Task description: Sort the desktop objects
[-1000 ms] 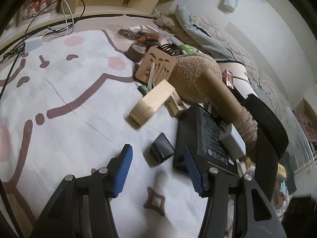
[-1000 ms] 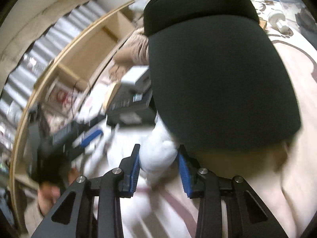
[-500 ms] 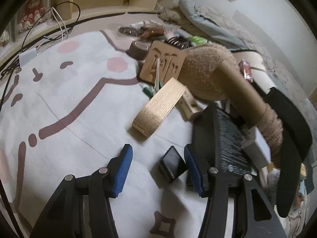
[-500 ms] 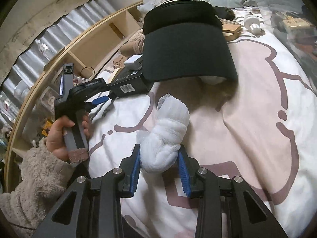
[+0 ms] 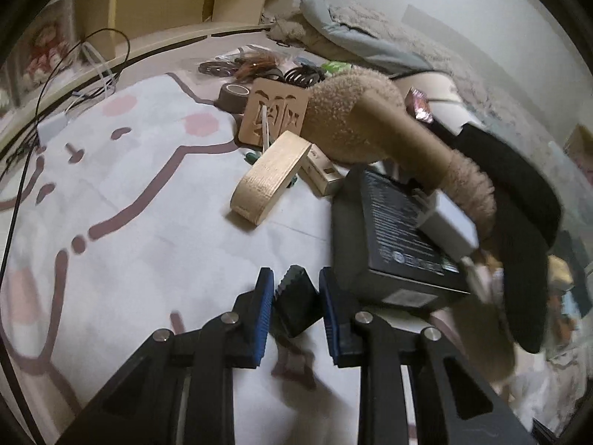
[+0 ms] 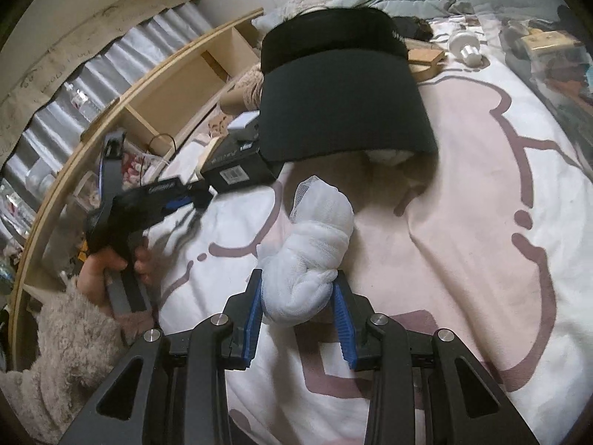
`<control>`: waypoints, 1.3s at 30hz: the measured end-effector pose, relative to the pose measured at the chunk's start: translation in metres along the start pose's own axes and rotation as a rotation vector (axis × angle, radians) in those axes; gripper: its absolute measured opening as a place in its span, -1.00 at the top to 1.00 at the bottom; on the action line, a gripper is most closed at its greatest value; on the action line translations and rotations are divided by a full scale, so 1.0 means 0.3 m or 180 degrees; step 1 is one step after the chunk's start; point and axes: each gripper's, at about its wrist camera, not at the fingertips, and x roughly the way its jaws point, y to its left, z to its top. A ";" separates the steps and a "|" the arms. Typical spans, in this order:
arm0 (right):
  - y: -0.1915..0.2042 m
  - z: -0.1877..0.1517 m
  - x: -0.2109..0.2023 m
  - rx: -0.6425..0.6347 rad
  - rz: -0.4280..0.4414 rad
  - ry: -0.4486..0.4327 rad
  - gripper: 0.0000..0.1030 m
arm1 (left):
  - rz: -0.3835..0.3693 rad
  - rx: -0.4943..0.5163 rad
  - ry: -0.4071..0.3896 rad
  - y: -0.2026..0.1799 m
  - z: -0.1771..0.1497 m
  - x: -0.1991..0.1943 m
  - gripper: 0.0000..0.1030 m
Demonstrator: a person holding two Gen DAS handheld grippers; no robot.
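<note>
My left gripper [image 5: 296,293] has a small black box [image 5: 298,302] with a ridged top edge between its blue pads. The jaws are closing and both pads touch its sides. The box rests on the white patterned mat [image 5: 148,222], just left of a larger flat black carton [image 5: 400,244]. In the right wrist view, my right gripper [image 6: 298,278] is shut on a white mesh bundle [image 6: 318,237] that sticks out forward over the mat. The left gripper [image 6: 192,200] shows there too, held by a hand [image 6: 111,263] in a fluffy sleeve.
A wooden block [image 5: 270,181], a carved wooden plaque [image 5: 276,111], a tape roll [image 5: 233,94] and a brown plush piece [image 5: 370,122] lie beyond the small box. A white adapter [image 5: 448,226] sits on the carton. A black visor cap [image 6: 341,111] rises behind the bundle. Shelves [image 6: 178,85] line the left.
The left gripper slid forward around the small black box and its jaws came together on it. The right gripper drew back from the black cap, still gripping the white bundle.
</note>
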 end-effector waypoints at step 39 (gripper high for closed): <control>-0.116 -0.011 -0.047 0.0409 -0.0172 0.0114 0.30 | -0.1266 0.1091 0.0665 -0.366 -0.239 -0.045 -0.42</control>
